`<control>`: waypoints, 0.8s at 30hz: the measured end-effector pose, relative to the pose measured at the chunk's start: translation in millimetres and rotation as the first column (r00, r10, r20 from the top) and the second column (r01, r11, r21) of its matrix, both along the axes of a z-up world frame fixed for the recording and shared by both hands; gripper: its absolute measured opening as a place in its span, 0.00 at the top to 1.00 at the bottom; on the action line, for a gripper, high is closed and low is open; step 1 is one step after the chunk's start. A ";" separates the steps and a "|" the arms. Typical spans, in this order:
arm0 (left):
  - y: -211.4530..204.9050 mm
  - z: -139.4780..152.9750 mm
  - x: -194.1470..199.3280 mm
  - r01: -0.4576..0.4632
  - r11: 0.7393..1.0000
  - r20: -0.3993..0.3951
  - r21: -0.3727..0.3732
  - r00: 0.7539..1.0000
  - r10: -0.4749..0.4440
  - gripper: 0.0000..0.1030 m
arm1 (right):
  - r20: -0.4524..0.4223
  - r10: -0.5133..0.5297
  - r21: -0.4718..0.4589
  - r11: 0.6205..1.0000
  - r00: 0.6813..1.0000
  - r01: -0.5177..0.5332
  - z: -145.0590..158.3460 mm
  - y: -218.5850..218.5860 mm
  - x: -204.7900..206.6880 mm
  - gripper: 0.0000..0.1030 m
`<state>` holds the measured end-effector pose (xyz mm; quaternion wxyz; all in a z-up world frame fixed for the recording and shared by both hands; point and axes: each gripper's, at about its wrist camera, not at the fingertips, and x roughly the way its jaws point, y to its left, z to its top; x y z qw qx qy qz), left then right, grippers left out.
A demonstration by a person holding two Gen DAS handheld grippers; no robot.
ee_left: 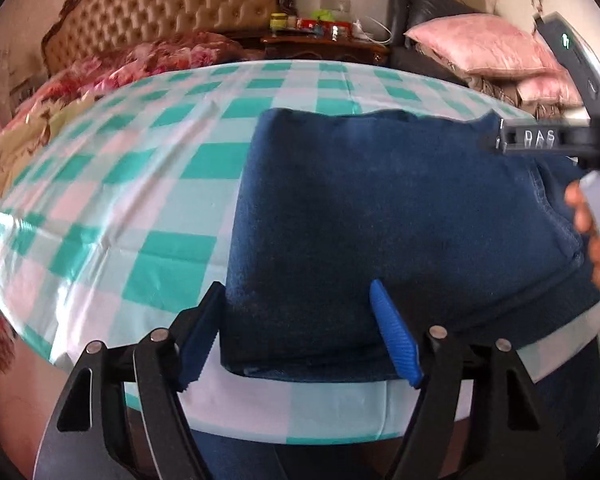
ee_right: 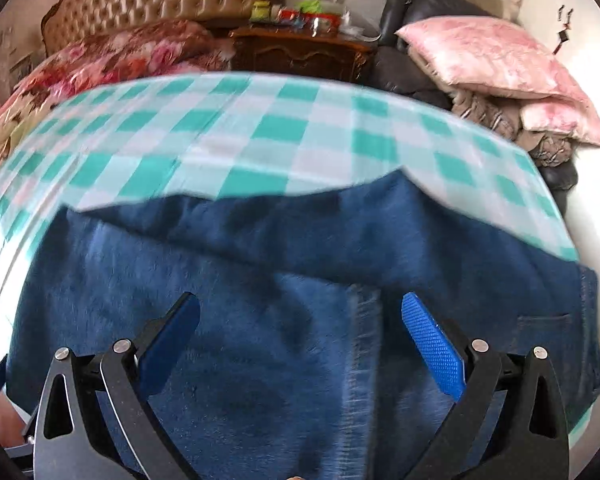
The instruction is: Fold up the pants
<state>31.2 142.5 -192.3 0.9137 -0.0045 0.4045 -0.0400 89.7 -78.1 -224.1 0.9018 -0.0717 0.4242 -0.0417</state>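
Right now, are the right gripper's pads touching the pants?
Cannot tell. In the right wrist view the right gripper stands wide open over the folded blue pants with no cloth pinched between its pads, but any gap beneath the tips is not visible.

The pants (ee_left: 380, 220) lie folded on the table (ee_left: 140, 200), toward its near right part, their near edge close to the table's near edge. The left gripper (ee_left: 296, 320) sits at the pants' near left corner, one finger left of the fold, the other over the cloth. The right gripper (ee_right: 300, 328) is above the pants' right part; a hand (ee_left: 592, 224) shows at the right. Beyond the table's far edge stand a bed (ee_left: 160, 52) at far left, a nightstand (ee_left: 324, 46) in the middle, and pillows (ee_left: 480, 44) at far right.
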 end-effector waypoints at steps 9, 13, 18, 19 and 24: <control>8.6 -4.8 3.6 -0.015 0.999 -0.032 -0.046 0.999 0.014 0.18 | -0.053 -0.039 0.113 0.993 0.998 0.045 -22.7 -15.7 0.5 0.05; 9.9 -4.4 4.6 -0.020 0.998 -0.039 -0.058 0.999 0.018 0.18 | -0.058 -0.028 0.120 0.992 0.998 0.035 -22.8 -16.7 0.7 0.05; 18.6 -2.0 1.3 -0.022 0.991 -0.042 -0.128 0.999 0.017 0.21 | -0.050 -0.007 0.120 0.993 0.999 0.013 -23.4 -17.0 -0.3 0.04; 21.1 -1.6 0.2 -0.024 0.989 -0.041 -0.146 0.999 0.018 0.23 | -0.048 -0.004 0.121 0.993 0.999 0.010 -23.5 -17.3 -0.5 0.04; 33.7 -0.7 -3.5 -0.025 0.971 -0.048 -0.237 0.999 0.014 0.51 | -0.036 -0.002 0.124 0.992 0.999 0.006 -23.9 -17.8 -2.1 0.04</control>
